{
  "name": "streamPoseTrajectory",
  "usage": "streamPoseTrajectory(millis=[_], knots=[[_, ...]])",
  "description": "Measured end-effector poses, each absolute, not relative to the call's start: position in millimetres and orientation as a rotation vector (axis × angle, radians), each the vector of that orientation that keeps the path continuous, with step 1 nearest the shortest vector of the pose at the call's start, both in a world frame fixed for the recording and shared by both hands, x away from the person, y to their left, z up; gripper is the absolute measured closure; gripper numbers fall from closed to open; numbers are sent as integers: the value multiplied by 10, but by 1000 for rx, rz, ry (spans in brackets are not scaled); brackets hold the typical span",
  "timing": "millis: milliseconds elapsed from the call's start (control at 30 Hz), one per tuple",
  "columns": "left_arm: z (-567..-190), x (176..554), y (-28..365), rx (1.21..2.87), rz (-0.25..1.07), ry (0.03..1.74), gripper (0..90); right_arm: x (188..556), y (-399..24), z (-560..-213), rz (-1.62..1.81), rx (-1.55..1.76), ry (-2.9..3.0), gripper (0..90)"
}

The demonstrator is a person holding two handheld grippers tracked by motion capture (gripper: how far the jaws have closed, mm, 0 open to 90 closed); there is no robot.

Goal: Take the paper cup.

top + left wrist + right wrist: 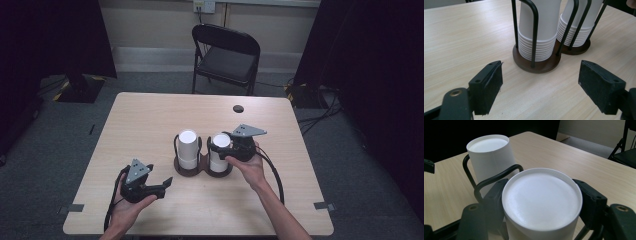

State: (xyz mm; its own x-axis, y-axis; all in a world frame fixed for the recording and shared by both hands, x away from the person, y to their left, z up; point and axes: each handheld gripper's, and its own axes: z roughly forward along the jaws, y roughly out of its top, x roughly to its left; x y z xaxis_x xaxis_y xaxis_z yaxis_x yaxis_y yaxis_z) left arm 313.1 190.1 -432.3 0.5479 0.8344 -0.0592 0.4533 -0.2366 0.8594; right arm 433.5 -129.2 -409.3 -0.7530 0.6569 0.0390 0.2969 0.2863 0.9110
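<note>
Left gripper [167,183] sits low over the table [150,115] near its near edge, left of centre, held in the person's left hand [125,210]. Jaws spread wide, nothing between them; bare wood shows in the gap in the left gripper view.

Just beyond, mid-table: two stacks of white paper cups, upside down, each in a black wire holder on a dark round base [536,65]. The two bases touch.

Right gripper [220,148] pinches the top of the right cup stack [541,200], one pad on each side of it. Right hand [248,167] behind it.

Left cup stack [188,148] stands free, beside the right one.

Far edge: small dark round hole [238,108]. On the floor beyond, a black folding chair [225,55].
</note>
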Motion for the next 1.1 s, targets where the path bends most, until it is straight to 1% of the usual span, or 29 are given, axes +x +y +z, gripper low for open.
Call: streamPoseTrajectory(millis=[233,700,767,1100], knots=[[-4326,3140,1907,1867,503,1048,201,4328,-1311,-4035,1487,868,2185,329],[-4299,3112,1857,1863,527,1040,212,4292,-1345,-3903,1507,892,2143,331],[-4291,3104,1842,1869,541,1030,227,4293,-1347,-3851,1526,890,2134,331],[-4285,3104,1842,1868,509,1018,214,4291,-1337,-3679,1550,877,2109,332]])
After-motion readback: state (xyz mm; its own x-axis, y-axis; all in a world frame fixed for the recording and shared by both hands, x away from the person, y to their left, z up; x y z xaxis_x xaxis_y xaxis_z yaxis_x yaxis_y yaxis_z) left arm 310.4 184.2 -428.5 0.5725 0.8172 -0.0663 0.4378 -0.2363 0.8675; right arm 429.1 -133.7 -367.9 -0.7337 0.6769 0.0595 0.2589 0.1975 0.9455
